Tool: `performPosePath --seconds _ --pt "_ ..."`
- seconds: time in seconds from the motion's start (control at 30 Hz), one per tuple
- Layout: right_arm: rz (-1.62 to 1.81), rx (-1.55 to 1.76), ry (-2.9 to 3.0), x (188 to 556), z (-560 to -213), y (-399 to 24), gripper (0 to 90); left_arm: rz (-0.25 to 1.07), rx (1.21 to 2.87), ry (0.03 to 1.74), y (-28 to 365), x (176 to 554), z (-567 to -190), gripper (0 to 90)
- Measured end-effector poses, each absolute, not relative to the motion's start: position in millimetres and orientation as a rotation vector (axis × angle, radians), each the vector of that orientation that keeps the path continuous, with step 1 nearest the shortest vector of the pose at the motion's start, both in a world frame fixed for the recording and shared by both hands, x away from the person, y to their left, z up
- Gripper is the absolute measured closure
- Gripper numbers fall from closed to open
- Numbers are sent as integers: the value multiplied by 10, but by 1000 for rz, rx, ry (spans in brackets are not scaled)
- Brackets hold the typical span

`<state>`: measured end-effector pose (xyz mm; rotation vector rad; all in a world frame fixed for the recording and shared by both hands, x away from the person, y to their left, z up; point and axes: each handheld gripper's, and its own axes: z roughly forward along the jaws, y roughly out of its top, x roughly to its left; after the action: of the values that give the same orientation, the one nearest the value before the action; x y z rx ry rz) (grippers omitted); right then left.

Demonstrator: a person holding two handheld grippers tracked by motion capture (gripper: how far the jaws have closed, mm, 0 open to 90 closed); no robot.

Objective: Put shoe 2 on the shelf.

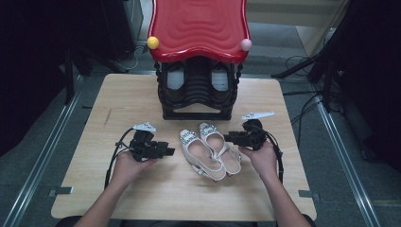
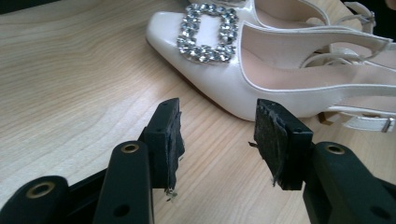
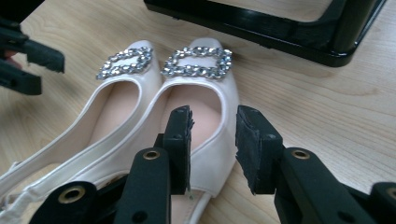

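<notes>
While both tools, left tool (image 1: 171, 152) and right tool (image 1: 228, 137), stand released, we flank the shoes (image 1: 210, 150) mid-table (image 1: 142, 194), edges well apart.

- Left tongs (image 1: 171, 152) lie level, left of the shoes (image 1: 210, 150), jaws apart on nothing.
- Right tongs (image 1: 227, 137), right of the shoes, jaws apart, seemingly straddling one side wall without pressing it.

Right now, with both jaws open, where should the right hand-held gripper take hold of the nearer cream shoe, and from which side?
Probably the thin side wall of the right shoe, just behind its rhinestone buckle. The right hand-held gripper already straddles that rim from the outer side, one jaw inside the opening, one outside. The wall is upright and narrow, so it suits a pinch; the other shoe crowds the inner side.
</notes>
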<state>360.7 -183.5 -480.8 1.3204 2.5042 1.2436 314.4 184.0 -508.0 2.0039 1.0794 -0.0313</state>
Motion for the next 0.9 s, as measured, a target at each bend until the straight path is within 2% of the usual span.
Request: performPosePath --seconds 0.5,0.9 --pt "1230 1215 2607 3399 -4690 -1549 662 -1 2015 1089 1914 3210 -5035 488" --pt "1125 1179 2684 3381 -4715 -1234 646 -16 2012 1092 1894 3258 -5048 488"
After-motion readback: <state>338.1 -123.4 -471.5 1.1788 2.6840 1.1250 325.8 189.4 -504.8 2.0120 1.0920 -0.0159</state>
